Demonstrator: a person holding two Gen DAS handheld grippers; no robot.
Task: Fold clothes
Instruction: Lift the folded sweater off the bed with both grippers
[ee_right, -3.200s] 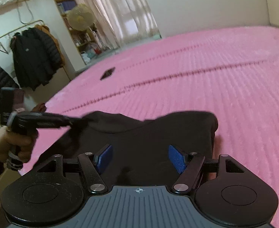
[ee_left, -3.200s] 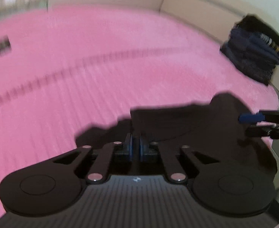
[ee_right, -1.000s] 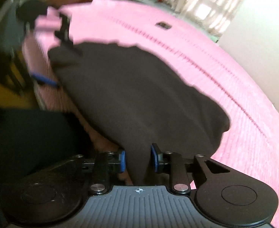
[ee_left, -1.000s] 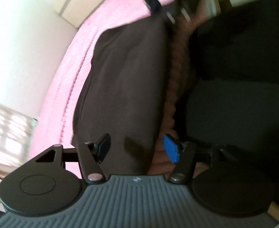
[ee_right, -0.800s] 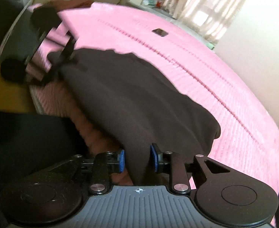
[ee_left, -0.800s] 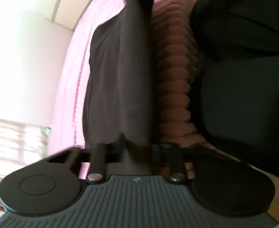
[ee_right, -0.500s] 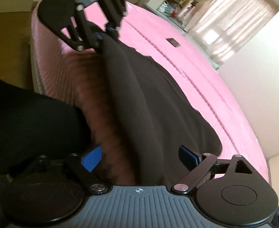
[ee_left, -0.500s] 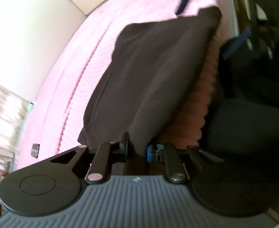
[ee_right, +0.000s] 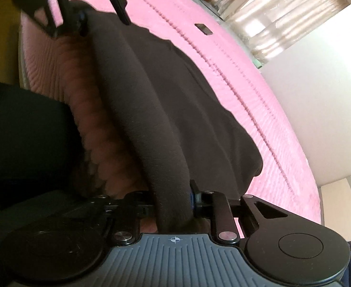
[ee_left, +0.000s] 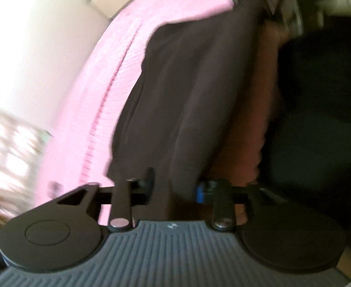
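Observation:
A dark brown garment (ee_right: 166, 100) lies on the pink bed cover (ee_right: 259, 88), with its near edge hanging over the bed's side. My right gripper (ee_right: 173, 201) is shut on a thick rolled edge of the garment. In the blurred left wrist view, the garment (ee_left: 187, 91) runs between the fingers of my left gripper (ee_left: 175, 186), which stand somewhat apart around the cloth. The left gripper also shows in the right wrist view (ee_right: 96, 21) at the garment's far corner.
The person's dark trousers (ee_right: 24, 131) fill the left of the right wrist view, against the bed's side. A small dark object (ee_right: 203, 29) lies on the cover beyond the garment. Curtains (ee_right: 271, 12) and a white wall stand behind.
My right gripper, open half a second ago, has closed on the garment's edge. My left gripper's fingers stand wider apart than half a second ago.

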